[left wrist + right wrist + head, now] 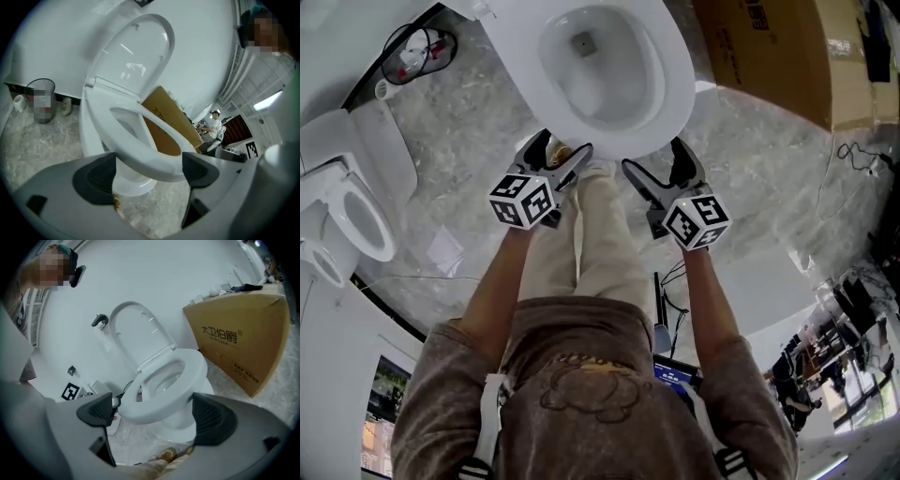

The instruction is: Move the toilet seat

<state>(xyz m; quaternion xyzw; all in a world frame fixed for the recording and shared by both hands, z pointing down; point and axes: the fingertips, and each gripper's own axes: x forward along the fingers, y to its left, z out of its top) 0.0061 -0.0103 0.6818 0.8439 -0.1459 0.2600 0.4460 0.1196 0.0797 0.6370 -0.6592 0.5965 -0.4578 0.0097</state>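
Left gripper [560,159]: jaws wide, astride the front rim of the toilet seat [673,89], which lies down on the bowl [600,70]. Right gripper [659,167]: jaws wide too. The seat looks stiff, smooth, probably slippery plastic, hinged behind; best gripped at the front edge.

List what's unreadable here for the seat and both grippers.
- Head view: tips of the left gripper and right gripper overlap the front of the toilet seat; contact can't be told.
- Gripper views: any gap between seat and bowl, hidden by the seat's front edge.
- Head view: seat's hinge end, cut off by the top edge.
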